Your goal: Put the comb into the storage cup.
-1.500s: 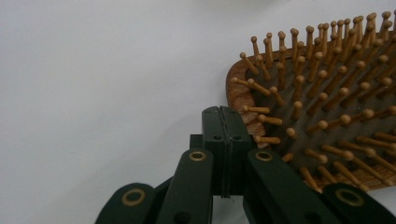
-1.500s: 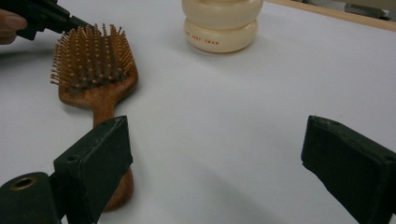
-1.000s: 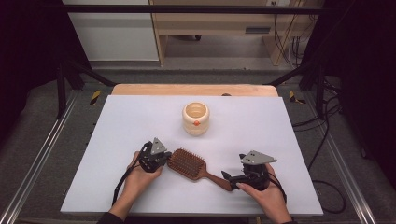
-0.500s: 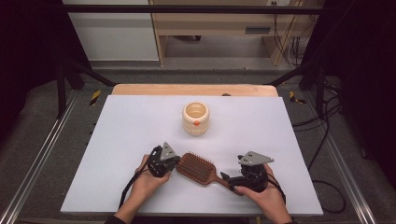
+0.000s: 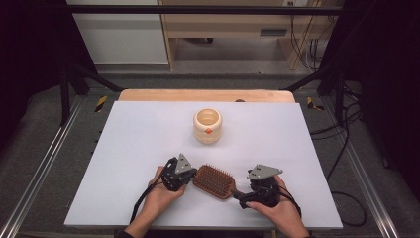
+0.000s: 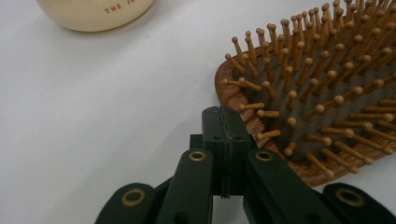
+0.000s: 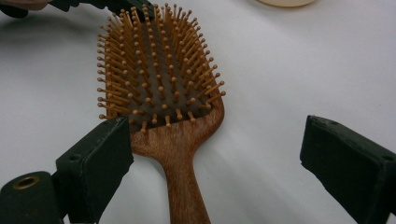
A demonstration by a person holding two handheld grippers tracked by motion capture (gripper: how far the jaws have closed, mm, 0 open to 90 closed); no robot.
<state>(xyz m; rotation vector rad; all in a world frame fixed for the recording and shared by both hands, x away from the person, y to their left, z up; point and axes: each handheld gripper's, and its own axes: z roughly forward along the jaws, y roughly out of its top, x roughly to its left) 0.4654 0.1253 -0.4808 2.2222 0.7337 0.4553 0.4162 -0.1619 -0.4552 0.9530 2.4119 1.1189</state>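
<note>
A wooden paddle hairbrush (image 5: 214, 181) lies bristles-up on the white table top (image 5: 138, 139), its handle pointing right toward my right gripper. My left gripper (image 5: 190, 173) is shut with nothing between its jaws. Its closed tips (image 6: 223, 116) rest against the left rim of the brush head (image 6: 322, 93). My right gripper (image 5: 242, 196) is open. In the right gripper view (image 7: 217, 140) its jaws stand wide on either side of the brush handle (image 7: 184, 186), apart from it. The left gripper (image 7: 107, 4) shows beyond the bristles there.
A cream round jar (image 5: 207, 125) with an orange mark stands at the table's middle, beyond the brush, and its base (image 6: 93, 11) sits at the top of the left gripper view. A wooden strip (image 5: 205, 95) edges the far side. Metal rails run along both sides.
My left gripper has moved right against the brush head, and the brush has shifted slightly right and toward the front edge. The right gripper has stayed put.
</note>
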